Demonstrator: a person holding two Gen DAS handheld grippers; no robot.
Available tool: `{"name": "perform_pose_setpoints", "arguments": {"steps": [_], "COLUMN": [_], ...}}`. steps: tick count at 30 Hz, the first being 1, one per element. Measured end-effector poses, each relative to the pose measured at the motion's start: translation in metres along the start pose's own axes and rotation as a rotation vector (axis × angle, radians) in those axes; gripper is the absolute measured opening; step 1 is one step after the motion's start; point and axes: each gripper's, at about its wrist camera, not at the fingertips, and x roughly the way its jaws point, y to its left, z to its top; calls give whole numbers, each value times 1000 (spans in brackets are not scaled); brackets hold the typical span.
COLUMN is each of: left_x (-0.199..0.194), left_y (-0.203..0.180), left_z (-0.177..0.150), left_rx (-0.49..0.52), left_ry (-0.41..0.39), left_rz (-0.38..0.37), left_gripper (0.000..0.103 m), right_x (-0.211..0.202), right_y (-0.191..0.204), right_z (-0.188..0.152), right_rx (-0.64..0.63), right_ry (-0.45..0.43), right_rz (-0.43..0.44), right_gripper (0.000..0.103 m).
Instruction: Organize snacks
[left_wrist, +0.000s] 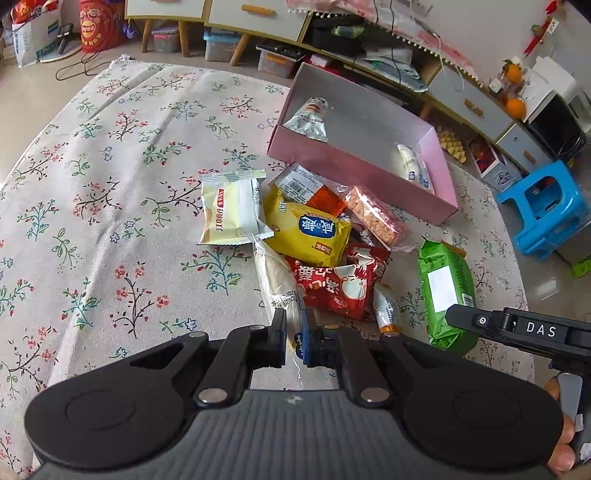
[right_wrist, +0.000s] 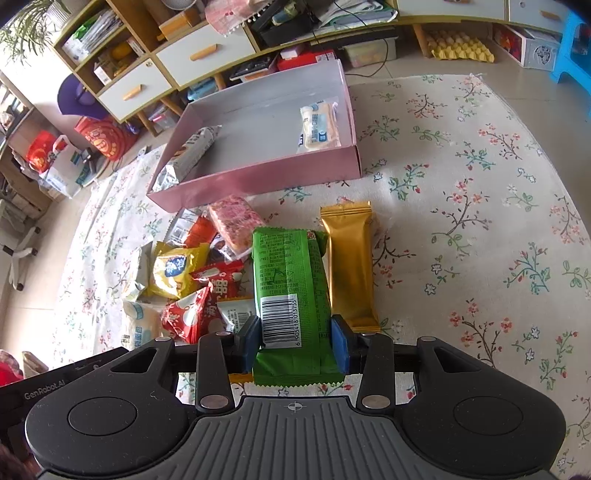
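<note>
Tiled floor (left_wrist: 33, 96), floral rug (left_wrist: 110, 184), low cabinets (right_wrist: 184, 62), blue stool (left_wrist: 546, 206)

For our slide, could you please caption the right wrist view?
Right gripper holds a green snack pack before the pink box.

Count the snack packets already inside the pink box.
2. A silver foil packet lies at the left end of the pink cardboard box, and a clear-wrapped pale bread packet at its right end.
</note>
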Motion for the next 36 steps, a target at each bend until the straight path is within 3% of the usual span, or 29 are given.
{"name": "perform_pose_setpoints", "arguments": {"steps": [7, 12, 18, 22, 30, 33, 35, 36], "left_x": [-7, 6, 10, 19, 39, 42, 40, 39], "left_y": [-10, 3, 19, 20, 10, 3, 2, 3], "left_z": [-1, 1, 3, 0, -9, -12, -12, -11], "left_rx": [51, -16, -84, -94, -42, -5, 7, 2], "left_ry": [-30, 42, 68, 110, 158, 149, 139, 136], "left_rz": [-60, -42, 25, 55, 127, 165, 172, 161], "left_gripper": [3, 6, 33, 65, 64, 53, 37, 36], "right_x": [-6, -4, -8, -12, -14, -15, -15, -15], "right_y": [-1, 0, 1, 4, 4, 4, 4, 4], "right_z": [0, -1, -1, -2, -1, -1, -2, -2], "right_rx": [4, -3, -13, -20, -22, -23, -24, -23], "right_ry": [-20, -18, -37, -55, -70, -73, -75, -75], "right_rz": [18, 9, 4, 18, 21, 24, 25, 25], "right_gripper": [39, 39, 39, 39, 39, 39, 39, 39]}}
